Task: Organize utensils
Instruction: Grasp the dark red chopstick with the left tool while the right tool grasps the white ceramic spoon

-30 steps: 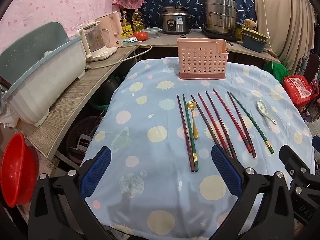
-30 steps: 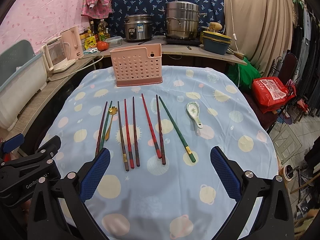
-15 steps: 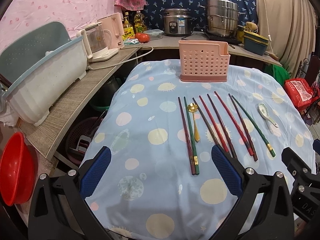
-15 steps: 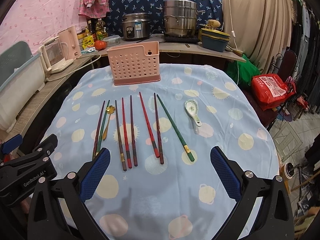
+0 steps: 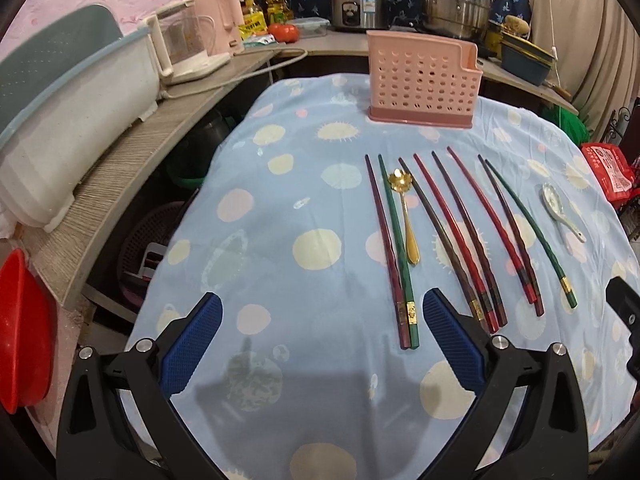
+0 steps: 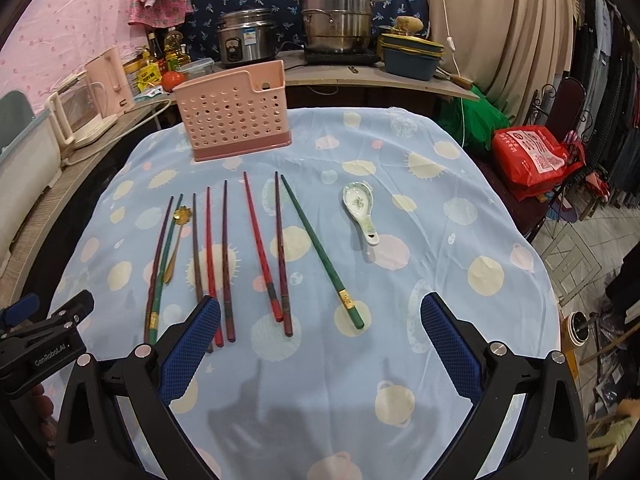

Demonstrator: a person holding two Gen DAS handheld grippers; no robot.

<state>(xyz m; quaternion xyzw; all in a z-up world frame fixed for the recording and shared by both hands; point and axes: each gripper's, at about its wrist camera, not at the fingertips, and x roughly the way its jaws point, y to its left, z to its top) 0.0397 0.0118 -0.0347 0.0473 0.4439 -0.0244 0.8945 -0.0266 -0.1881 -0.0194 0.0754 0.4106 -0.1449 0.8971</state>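
Several chopsticks (image 5: 472, 236) (image 6: 256, 248) in dark red, red and green lie side by side on the blue dotted tablecloth (image 5: 280, 208) (image 6: 440, 216). A gold spoon (image 5: 407, 220) (image 6: 176, 240) rests among the left ones. A white ceramic spoon (image 5: 558, 208) (image 6: 362, 210) lies to the right. The pink perforated utensil holder (image 5: 422, 80) (image 6: 234, 110) stands upright at the table's far side. My left gripper (image 5: 320, 340) hovers open over the near left of the table. My right gripper (image 6: 320, 340) hovers open near the chopsticks' thick ends. Neither holds anything.
A counter (image 5: 132, 148) runs along the left with a white tub (image 5: 60, 120) and a kettle (image 5: 188, 48). Behind the table stand a rice cooker (image 6: 246, 38) and a steel pot (image 6: 338, 20). A red bag (image 6: 532, 158) sits to the right, a red basin (image 5: 22, 332) at the left.
Both grippers have moved forward over the table, so the chopsticks and holder appear closer. Nothing on the table has shifted. Both grippers stay open.
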